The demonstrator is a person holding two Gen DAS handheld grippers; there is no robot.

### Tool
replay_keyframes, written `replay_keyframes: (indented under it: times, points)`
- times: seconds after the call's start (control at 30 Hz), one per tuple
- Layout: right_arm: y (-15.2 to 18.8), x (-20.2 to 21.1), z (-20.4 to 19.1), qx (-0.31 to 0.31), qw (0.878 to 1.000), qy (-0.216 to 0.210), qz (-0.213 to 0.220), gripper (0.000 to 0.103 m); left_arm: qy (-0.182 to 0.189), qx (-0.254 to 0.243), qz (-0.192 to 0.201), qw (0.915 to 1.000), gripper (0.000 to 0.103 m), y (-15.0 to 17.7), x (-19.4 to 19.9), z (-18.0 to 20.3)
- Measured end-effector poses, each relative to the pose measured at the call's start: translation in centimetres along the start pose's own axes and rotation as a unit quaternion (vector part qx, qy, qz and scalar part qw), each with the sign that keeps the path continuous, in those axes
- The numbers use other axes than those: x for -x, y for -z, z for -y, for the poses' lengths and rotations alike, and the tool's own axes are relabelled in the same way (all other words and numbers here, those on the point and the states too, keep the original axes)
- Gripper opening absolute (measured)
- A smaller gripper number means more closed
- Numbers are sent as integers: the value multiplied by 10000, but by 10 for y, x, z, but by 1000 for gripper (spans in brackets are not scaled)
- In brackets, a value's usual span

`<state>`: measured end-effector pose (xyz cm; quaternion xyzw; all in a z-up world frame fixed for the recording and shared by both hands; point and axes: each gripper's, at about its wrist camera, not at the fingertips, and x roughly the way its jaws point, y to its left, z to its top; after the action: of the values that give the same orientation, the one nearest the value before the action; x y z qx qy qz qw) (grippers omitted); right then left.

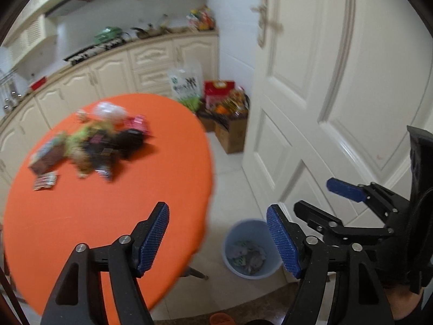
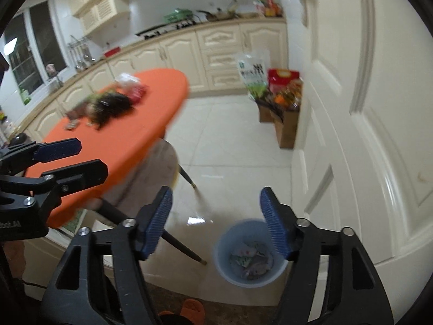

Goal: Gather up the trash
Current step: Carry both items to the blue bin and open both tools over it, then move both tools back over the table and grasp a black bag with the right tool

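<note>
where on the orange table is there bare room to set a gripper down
The near half of the orange table, between the trash pile and the near rim, is bare. The far middle is crowded with wrappers. The floor around the blue bin is also free.

hand-held gripper (image 2: 216,222) gapes above blue bin (image 2: 250,254).

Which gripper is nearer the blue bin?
Right. The right gripper hangs open above the blue bin, which shows between its fingers; the left gripper, also open, is over the orange table's edge beside it.

One bin (image 2: 250,254), one table (image 1: 108,216), perhaps ten blurred wrappers (image 1: 89,146), two boxes (image 1: 230,135).
</note>
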<state>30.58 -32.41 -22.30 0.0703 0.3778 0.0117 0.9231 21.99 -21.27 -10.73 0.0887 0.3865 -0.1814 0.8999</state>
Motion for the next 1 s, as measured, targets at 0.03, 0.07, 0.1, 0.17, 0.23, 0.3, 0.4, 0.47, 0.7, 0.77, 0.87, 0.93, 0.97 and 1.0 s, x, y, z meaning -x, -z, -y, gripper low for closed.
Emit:
replay_keyframes:
  times: [0.03,0.07,0.1,0.17,0.23,0.3,0.4,0.47,0.7,0.77,0.87,0.93,0.97,1.0]
  points:
    - [-6,5,-12,76,9999,-38,75,73,-95,55,111,9999,78,4,11,-11]
    - [-11,8,-24,146,9998,-76,115,75,-174,94,185,9996,79,7,19,-20]
    - [-16,9,-35,204,9996,-111,140,80,-261,144,256,9992,80,11,27,-30]
    - [-26,9,-61,409,9989,-181,165,92,-440,269,342,9981,80,18,42,-55]
    - [-33,6,-83,581,9980,-198,171,93,-659,408,411,9961,81,24,56,-83]
    - [-44,-4,-106,710,9970,-269,153,93,-964,579,437,9927,82,27,65,-113]
    - [-58,-22,-134,886,9956,-276,95,93,-1364,797,484,9863,84,28,75,-155]
    - [-65,-36,-147,943,9951,-282,48,93,-1624,983,438,9808,84,28,75,-184]
    - [-88,-91,-176,1067,9932,-435,-156,93,-1829,1492,243,9714,84,24,55,-253]
    - [-93,-111,-185,1097,9922,-545,-243,92,-1849,1538,191,9705,84,21,45,-265]
    - [-101,-135,-191,1123,9922,-482,-262,81,-1798,1558,104,9712,84,17,33,-282]
    - [-107,-143,-185,1018,9944,-231,-191,80,-1755,1521,52,9726,84,10,17,-287]
    - [-112,-148,-179,872,9958,-235,-173,80,-1723,1523,43,9732,84,8,13,-288]
    - [-114,-152,-176,798,9964,-237,-170,80,-1661,1512,35,9744,84,6,9,-289]
